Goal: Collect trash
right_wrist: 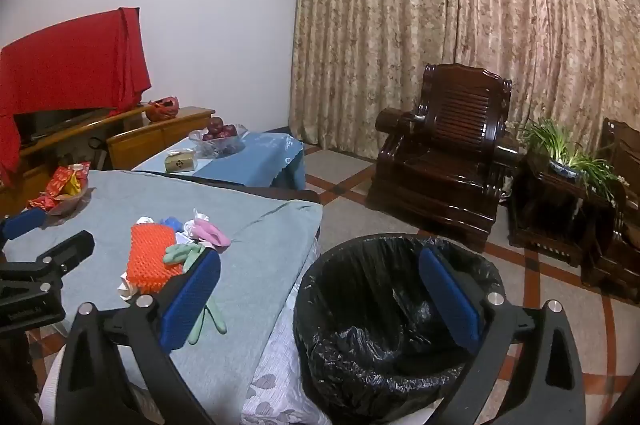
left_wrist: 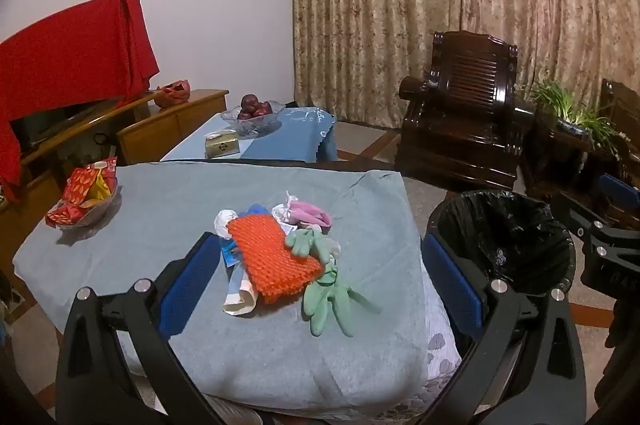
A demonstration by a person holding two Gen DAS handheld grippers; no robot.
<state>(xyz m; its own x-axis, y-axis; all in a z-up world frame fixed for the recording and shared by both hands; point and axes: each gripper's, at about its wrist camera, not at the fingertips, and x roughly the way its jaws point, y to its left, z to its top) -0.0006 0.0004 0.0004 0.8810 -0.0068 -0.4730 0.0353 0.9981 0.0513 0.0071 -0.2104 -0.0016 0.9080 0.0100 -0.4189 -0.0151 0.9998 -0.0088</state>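
With nothing yet gripped, the left gripper and right gripper both gape wide, the trash pile heaped mid-surface, the lined bin waiting at its three o'clock.

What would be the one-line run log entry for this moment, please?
phase: before first pick | left hand-held gripper: open, empty | right hand-held gripper: open, empty | trash pile: on table | bin: beside table

No legible text can be made out. Faint embossed lettering is seen on the black gripper body at 9 o'clock in the right wrist view, too blurred to read. Red snack packets carry patterns only.
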